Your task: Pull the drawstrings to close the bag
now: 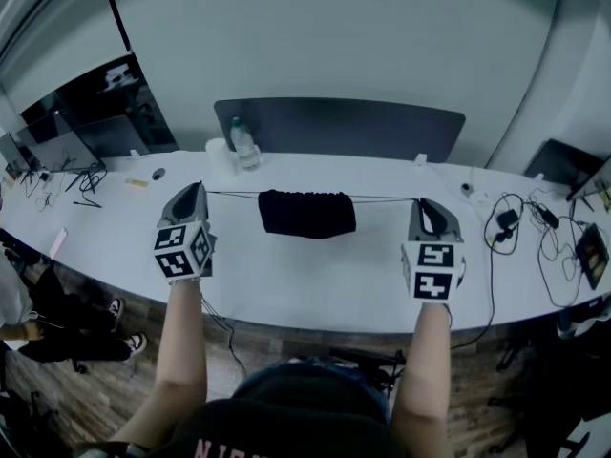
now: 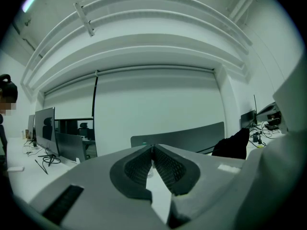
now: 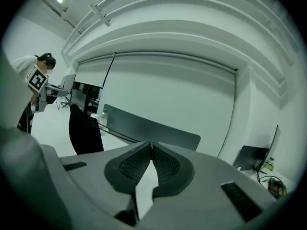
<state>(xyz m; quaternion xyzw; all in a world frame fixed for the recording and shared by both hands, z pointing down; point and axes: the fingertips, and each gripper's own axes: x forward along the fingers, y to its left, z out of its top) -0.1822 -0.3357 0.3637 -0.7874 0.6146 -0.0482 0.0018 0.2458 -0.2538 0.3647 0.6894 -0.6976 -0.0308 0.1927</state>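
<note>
The black drawstring bag (image 1: 307, 213) lies on the white desk (image 1: 315, 289) toward its far edge, and all positions below are given relative to this bag. The left tongs (image 1: 199, 191) are held well to the left of the bag and the right tongs (image 1: 421, 203) well to its right, both at about the level of its upper edge. In each gripper view the jaws are seen pressed together at the tips. The left drawstring (image 1: 232, 195) is clamped in the left tongs and the right drawstring (image 1: 387, 198) in the right tongs. Both cords are drawn out in a nearly straight, taut line from the mouth of the bag. The upper edge of the bag appears bunched and puckered, so the pulling step is judged to be in hand and well advanced. Whether the mouth is fully shut cannot be told. A water bottle (image 1: 244, 143) stands just behind the bag, to its left. For the next move, both clamps are to be kept firm. If any gap is left, the cords are to be drawn evenly outward, away from the bag, so that the bag is not dragged sideways.
</note>
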